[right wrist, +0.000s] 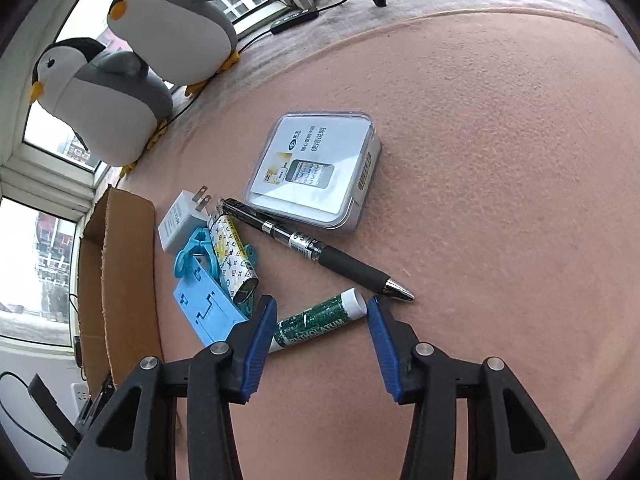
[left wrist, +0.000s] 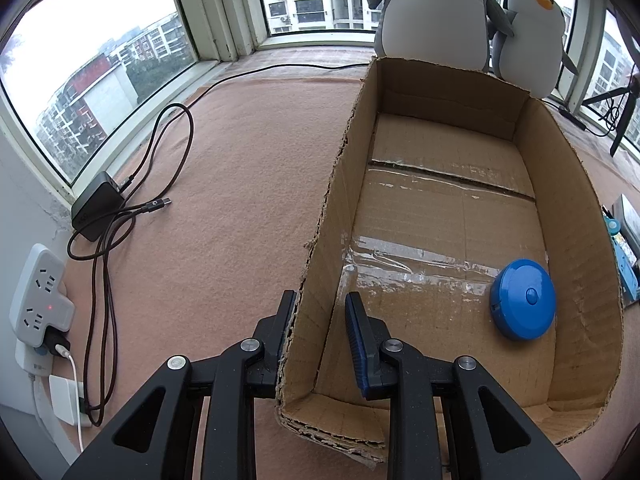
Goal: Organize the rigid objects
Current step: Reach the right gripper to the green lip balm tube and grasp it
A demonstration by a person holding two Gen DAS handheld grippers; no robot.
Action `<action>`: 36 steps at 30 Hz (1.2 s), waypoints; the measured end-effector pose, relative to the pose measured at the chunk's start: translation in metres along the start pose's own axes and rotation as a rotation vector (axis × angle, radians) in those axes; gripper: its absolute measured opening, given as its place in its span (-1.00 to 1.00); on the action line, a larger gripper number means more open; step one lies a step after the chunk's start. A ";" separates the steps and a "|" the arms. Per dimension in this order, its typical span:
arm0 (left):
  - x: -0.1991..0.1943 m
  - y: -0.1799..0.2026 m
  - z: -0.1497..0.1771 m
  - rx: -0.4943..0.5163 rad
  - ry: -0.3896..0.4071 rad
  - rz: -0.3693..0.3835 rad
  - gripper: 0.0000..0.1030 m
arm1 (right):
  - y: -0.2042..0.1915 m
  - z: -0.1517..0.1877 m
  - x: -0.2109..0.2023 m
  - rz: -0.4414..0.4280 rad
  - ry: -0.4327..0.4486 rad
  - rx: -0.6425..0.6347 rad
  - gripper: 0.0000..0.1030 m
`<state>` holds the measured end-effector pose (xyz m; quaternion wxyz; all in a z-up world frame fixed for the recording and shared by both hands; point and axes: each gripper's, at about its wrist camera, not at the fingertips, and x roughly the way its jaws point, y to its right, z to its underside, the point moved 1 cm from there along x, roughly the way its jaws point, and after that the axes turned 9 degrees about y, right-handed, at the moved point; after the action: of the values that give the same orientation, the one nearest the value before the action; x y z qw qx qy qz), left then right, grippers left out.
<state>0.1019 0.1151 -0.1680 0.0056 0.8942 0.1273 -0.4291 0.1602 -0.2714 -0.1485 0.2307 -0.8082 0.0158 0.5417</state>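
In the left wrist view an open cardboard box (left wrist: 576,216) lies on the pink blanket with a blue round tape measure (left wrist: 523,299) inside at the near right. My left gripper (left wrist: 320,312) straddles the box's left wall, one finger outside, one inside; whether it grips is unclear. In the right wrist view my right gripper (right wrist: 322,312) is open around a green lip-balm tube (right wrist: 320,322) lying between its fingers. Beyond lie a black pen (right wrist: 316,248), a patterned lighter (right wrist: 236,258), a blue plastic clip stand (right wrist: 206,304), a white charger plug (right wrist: 180,220) and a clear-lidded case (right wrist: 316,168).
Two plush penguins (right wrist: 120,80) stand by the windows behind the box (right wrist: 116,280). A power strip (left wrist: 38,292), black adapter (left wrist: 98,206) and cables (left wrist: 108,280) lie at the left by the window wall. A tripod leg (left wrist: 624,120) stands at the far right.
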 end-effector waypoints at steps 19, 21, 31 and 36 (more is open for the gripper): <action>0.001 -0.001 0.000 -0.003 0.002 0.002 -0.49 | -0.015 0.026 -0.016 0.085 -0.027 -0.308 -0.36; 0.001 -0.001 0.000 -0.002 0.003 0.002 -0.49 | -0.015 0.030 -0.020 0.086 -0.020 -0.285 -0.35; 0.001 -0.001 0.000 -0.003 0.003 0.002 -0.49 | -0.023 0.049 -0.023 0.102 -0.016 -0.301 -0.35; 0.002 -0.001 -0.001 -0.003 0.002 0.006 -0.49 | -0.024 0.050 -0.023 0.110 -0.016 -0.344 -0.62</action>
<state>0.1033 0.1169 -0.1687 0.0080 0.8950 0.1251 -0.4280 0.1137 -0.2351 -0.1348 0.0591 -0.8292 -0.0346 0.5548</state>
